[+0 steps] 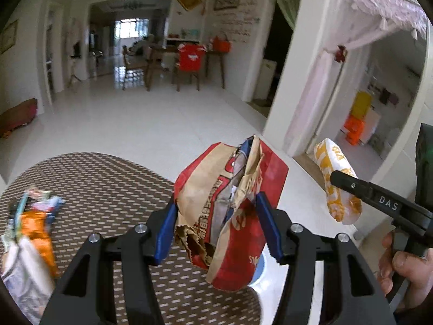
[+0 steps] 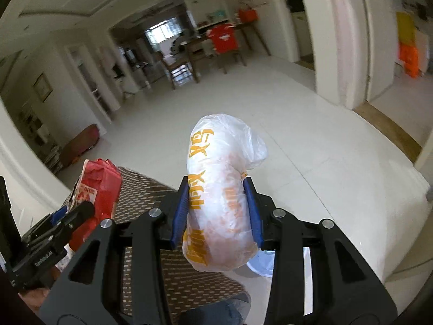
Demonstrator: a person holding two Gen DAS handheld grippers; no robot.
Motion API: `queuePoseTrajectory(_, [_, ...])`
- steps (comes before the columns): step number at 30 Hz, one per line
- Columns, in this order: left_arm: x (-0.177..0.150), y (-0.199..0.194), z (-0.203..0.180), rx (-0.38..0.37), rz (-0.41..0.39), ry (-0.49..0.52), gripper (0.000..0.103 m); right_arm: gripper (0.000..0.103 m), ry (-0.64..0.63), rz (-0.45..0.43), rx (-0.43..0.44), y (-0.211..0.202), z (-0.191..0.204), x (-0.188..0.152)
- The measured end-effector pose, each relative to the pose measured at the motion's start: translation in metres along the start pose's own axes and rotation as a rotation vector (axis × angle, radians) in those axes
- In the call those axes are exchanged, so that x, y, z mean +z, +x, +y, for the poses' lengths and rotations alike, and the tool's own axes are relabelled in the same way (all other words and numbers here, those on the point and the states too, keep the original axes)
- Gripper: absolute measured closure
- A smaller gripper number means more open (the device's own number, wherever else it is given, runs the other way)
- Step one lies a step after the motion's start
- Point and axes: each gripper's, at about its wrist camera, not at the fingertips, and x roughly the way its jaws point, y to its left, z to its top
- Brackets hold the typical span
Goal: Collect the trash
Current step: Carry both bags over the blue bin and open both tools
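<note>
White-tiled floor (image 1: 151, 124) all round, running back to a dining table (image 1: 189, 51) and chairs, one chair draped in a red shirt (image 1: 189, 57). Open doorway (image 1: 360, 100) on the right, hung with a pale curtain. Close below, a round table (image 1: 108, 184) under a brown patterned cloth, seen also from the right wrist (image 2: 151, 189).

Left gripper (image 1: 216, 224) clamped on a crumpled red-and-brown paper bag (image 1: 230, 205), blue pads (image 1: 165, 233) pressing both sides, bag lifted clear above the table edge. Same bag visible from the right wrist as a red bundle (image 2: 100, 189) at far left, gripped by that left gripper (image 2: 78, 214).

Right gripper (image 2: 216, 214) closed on a white plastic wrapper with yellow lettering (image 2: 219, 197), rolled into a thick bundle, standing upright between the blue pads (image 2: 180, 216) and sticking out well beyond them. From the left wrist, the same wrapper (image 1: 335, 178) held out over the floor, right of the paper bag and apart from it, in the right gripper (image 1: 338, 181), with a hand (image 1: 406, 270) on the handle.

More trash on the cloth at far left: an orange packet (image 1: 38, 230) amid a blurred heap of wrappers (image 1: 24, 257), too smeared to tell apart. Pale blue round thing (image 2: 259, 262) partly showing on the floor beneath the grippers, mostly hidden.
</note>
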Motion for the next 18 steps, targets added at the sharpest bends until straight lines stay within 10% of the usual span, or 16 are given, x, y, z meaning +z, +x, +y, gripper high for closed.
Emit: queuePoseTrajectory(18, [-0.026, 0.197, -0.075, -0.018, 0.409, 0.111, 0.047, 0.064, 0.235, 0.291, -0.043, 0.14, -0.128, -0.039])
